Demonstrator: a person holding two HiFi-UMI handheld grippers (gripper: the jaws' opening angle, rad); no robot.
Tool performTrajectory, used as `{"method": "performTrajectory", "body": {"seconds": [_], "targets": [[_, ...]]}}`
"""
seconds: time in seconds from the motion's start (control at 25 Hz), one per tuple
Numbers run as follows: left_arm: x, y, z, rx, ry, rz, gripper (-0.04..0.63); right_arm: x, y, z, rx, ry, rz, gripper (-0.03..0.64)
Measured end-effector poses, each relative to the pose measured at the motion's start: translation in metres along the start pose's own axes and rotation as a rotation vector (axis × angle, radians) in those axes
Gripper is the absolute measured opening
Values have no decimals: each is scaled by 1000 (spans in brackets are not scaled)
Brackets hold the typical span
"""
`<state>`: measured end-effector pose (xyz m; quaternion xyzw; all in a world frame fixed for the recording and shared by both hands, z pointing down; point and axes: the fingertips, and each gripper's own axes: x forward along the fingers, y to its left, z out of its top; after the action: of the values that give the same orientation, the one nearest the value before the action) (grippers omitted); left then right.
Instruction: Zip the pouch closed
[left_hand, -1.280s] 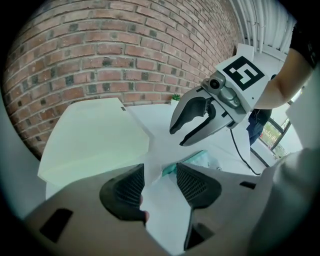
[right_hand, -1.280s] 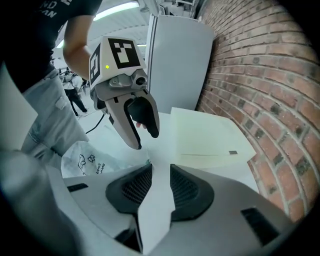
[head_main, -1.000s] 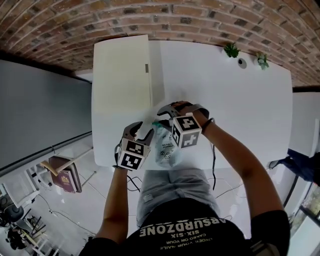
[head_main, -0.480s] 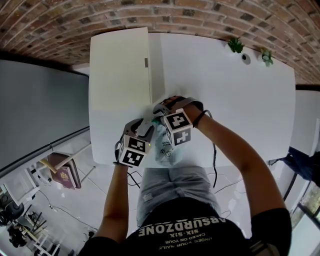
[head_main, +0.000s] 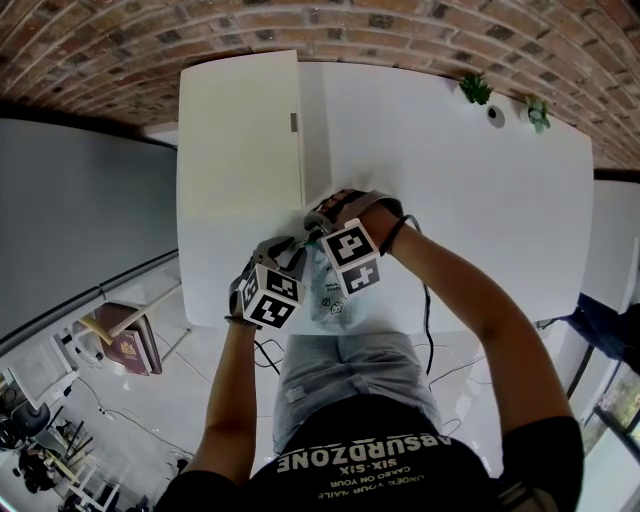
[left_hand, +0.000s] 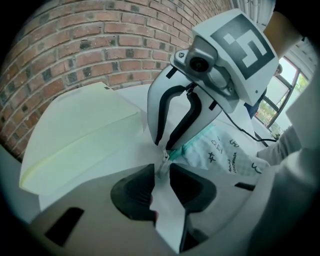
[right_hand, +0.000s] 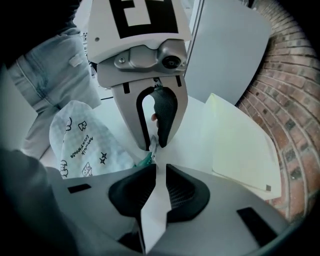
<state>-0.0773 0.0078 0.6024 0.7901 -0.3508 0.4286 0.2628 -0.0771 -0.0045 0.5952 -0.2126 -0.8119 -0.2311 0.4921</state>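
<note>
The white printed pouch (head_main: 330, 295) lies on the white table (head_main: 450, 200) near its front edge, its teal zip end pointing away from the person. Both grippers meet nose to nose at that end. My left gripper (left_hand: 163, 172) has the small metal zip pull (left_hand: 163, 161) between its tips; its jaws are closing and a gap still shows beside the pull. My right gripper (right_hand: 159, 172) is closing too, and the teal zip end (right_hand: 145, 160) sits at its tips with table showing between the pads. Most of the pouch (right_hand: 85, 145) lies off to the side.
A pale cream board (head_main: 240, 140) covers the table's left part, close to the grippers. Two small plants (head_main: 475, 90) stand at the far right corner. A black cable (head_main: 428, 320) hangs over the front edge by the person's lap. A brick wall runs behind.
Both grippers have sunk onto the pouch's far end and their jaws have narrowed from wide open. The pouch has stayed put.
</note>
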Motion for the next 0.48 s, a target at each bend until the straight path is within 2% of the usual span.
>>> {"method": "performTrajectory", "body": {"seconds": [0.16, 0.48], "targets": [[1, 1, -1, 22, 11, 0, 92, 3, 3, 1, -46, 14, -11, 48], [2, 5, -1, 29, 24, 21, 55, 5, 4, 0, -54, 17, -24, 10]]}}
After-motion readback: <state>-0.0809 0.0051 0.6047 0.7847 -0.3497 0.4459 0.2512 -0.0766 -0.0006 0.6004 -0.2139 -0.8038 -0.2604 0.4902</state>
